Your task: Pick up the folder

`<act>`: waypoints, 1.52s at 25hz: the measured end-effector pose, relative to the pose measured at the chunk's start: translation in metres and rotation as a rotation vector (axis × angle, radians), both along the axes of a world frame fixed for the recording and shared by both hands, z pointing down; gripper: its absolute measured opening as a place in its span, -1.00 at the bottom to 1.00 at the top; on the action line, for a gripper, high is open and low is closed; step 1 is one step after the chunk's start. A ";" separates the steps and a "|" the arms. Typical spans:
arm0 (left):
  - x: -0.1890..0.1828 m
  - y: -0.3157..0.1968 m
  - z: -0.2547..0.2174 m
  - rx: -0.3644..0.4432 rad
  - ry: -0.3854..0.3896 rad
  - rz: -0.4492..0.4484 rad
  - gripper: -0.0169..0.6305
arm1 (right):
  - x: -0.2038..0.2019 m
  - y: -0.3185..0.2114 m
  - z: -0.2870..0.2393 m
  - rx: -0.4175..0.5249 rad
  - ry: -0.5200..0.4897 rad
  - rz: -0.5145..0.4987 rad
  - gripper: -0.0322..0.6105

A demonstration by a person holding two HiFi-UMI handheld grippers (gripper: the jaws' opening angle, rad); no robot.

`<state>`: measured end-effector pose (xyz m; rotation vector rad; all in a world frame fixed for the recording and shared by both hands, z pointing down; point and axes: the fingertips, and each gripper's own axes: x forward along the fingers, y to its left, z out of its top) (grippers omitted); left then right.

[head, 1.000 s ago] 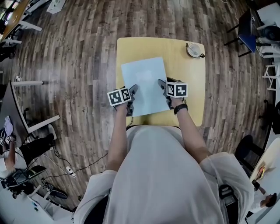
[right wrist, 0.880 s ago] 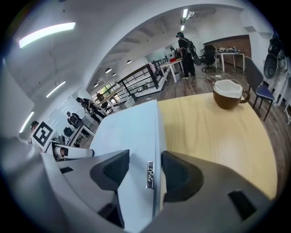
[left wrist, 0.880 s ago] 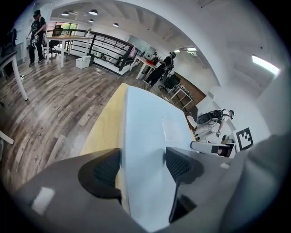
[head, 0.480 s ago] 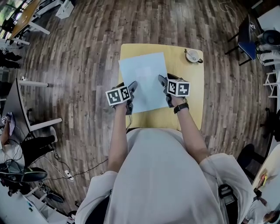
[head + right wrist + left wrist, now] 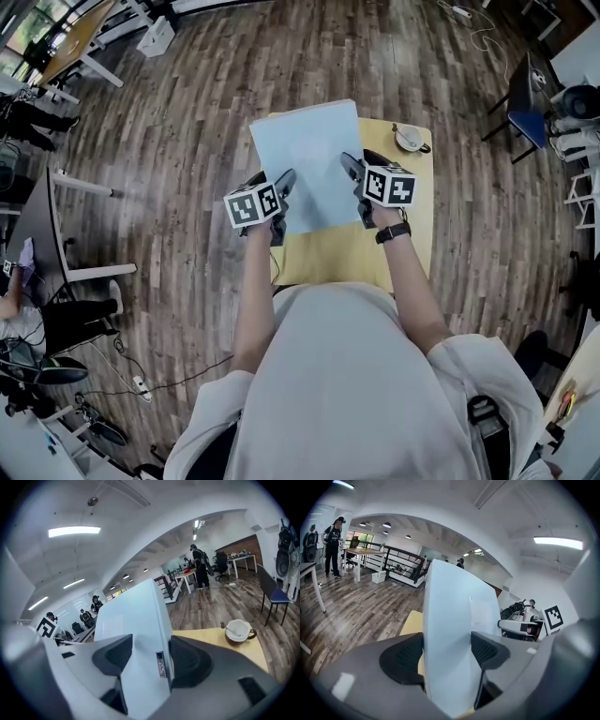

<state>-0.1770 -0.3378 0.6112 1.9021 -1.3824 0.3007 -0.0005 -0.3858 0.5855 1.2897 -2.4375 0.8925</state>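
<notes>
In the head view, the pale blue folder [image 5: 307,155] sits in the upper middle of the frame, held up off the yellow desk [image 5: 405,202]. Its far edge reaches past the desk's far rim, over the wood floor [image 5: 169,141]. The left tool [image 5: 284,185] grips the folder's left edge and the right tool [image 5: 351,174] grips its right edge, both near the corners closest to the person. A white cup [image 5: 410,137] stands at the desk's upper right corner. A dark watch [image 5: 392,232] is on the person's right wrist.

In the left gripper view, the folder [image 5: 457,620] fills the middle of the frame, standing on edge between the two dark pads [image 5: 404,659]. The pads are clamped on it, one against each face. A strip of the desk [image 5: 412,623] shows to the left of the folder. A person [image 5: 333,541] stands at the far upper left.

In the right gripper view, the right tool's jaws are likewise clamped on the folder [image 5: 133,620], which rises up the centre of the frame. At the lower right, the cup [image 5: 238,631] rests on the desk [image 5: 201,637]. A blue chair [image 5: 276,595] stands at the right edge.
</notes>
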 end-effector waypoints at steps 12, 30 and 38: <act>-0.019 -0.020 -0.101 0.198 -0.050 -0.030 0.05 | -0.018 -0.014 -0.098 0.211 -0.019 -0.002 -0.16; -0.018 -0.023 -0.241 0.484 -0.059 -0.075 0.05 | -0.016 -0.007 -0.243 0.516 -0.043 0.019 -0.16; -0.010 -0.006 -0.305 0.636 -0.107 -0.113 0.05 | -0.005 0.010 -0.298 0.633 -0.063 0.022 -0.16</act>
